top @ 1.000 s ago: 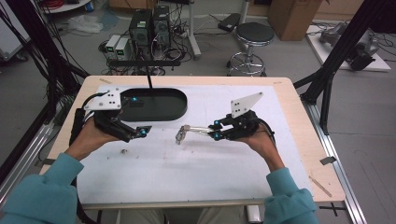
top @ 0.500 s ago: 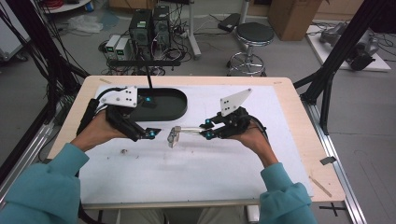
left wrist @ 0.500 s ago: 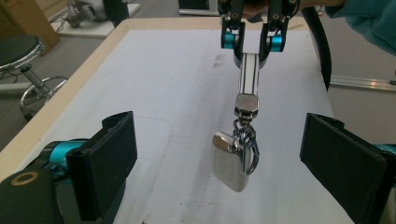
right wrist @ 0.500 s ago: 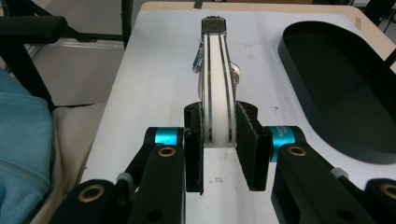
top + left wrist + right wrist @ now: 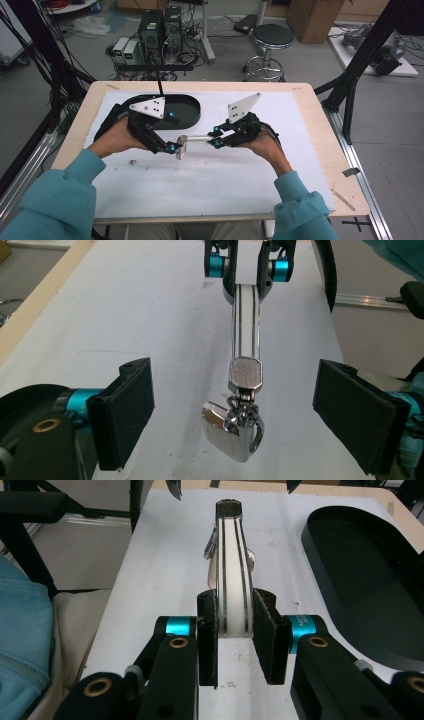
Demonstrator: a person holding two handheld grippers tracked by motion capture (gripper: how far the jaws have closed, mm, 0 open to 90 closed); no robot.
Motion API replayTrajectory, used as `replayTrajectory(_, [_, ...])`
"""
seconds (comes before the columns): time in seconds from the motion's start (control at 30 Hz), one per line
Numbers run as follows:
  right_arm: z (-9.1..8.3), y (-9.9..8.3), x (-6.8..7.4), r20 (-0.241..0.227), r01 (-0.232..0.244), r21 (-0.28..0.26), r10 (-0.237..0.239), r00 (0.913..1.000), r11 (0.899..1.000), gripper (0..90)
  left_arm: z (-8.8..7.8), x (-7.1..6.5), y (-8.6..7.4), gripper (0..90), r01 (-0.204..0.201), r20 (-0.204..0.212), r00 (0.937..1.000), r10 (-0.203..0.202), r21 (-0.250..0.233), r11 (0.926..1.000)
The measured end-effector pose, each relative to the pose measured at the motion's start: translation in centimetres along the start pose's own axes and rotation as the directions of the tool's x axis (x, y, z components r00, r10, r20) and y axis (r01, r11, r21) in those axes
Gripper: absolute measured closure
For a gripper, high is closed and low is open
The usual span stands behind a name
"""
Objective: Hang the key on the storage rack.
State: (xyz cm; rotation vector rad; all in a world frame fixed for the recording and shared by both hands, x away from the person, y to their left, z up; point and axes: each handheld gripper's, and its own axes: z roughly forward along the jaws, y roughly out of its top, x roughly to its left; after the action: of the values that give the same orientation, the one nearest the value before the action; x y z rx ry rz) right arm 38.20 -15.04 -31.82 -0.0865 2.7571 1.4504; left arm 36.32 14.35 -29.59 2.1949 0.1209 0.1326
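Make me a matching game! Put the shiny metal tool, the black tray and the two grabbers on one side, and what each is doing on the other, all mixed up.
1. left gripper
2. right gripper
3. metal tool
4. black tray

a. lies on the white mat
b. jaws wide apart
c. held off the table
d. clamped on a handle

Pairs: 1-b, 2-d, 3-c, 4-a

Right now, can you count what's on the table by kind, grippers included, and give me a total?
Hand-held grippers: 2, left hand-held gripper and right hand-held gripper
Metal tools with a hinged head: 1, metal tool
Black oval trays: 1, black tray
Total: 4
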Motion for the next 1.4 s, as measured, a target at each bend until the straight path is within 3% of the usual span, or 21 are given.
replayTrajectory(0.2, [0.3,0.2,0.0,-0.005,0.002,0.009,-0.002,1.0000,1.000,74.7,0.8,-0.1,-0.1,23.0,-0.012,0.007,0.9999,0.011,0.058,0.9983])
replayTrajectory(0.57, [0.7,0.4,-0.1,-0.012,0.002,0.016,-0.002,0.9999,1.000,74.8,1.8,-0.2,-0.1,38.0,-0.008,0.022,0.9998,0.005,0.105,0.9945])
replayTrajectory(0.9, [1.2,0.5,0.0,-0.014,0.015,0.045,-0.014,0.9998,0.999,74.7,2.3,-0.4,0.1,48.1,-0.025,0.013,0.9996,0.023,0.151,0.9883])
replayTrajectory(1.0, [1.4,0.6,0.1,-0.021,0.010,0.047,-0.009,0.9997,0.999,74.8,2.5,-0.5,0.2,51.7,-0.038,0.017,0.9992,0.036,0.178,0.9833])
replayTrajectory(1.2, [1.5,0.6,0.1,-0.018,0.014,0.048,-0.013,0.9998,0.999,74.7,2.7,-0.6,0.2,56.7,-0.037,0.012,0.9993,0.035,0.202,0.9788])
replayTrajectory(1.4, [1.5,0.6,0.1,-0.017,0.014,0.054,-0.014,0.9998,0.998,74.7,2.9,-0.6,0.4,56.3,-0.046,0.011,0.9989,0.045,0.210,0.9766])
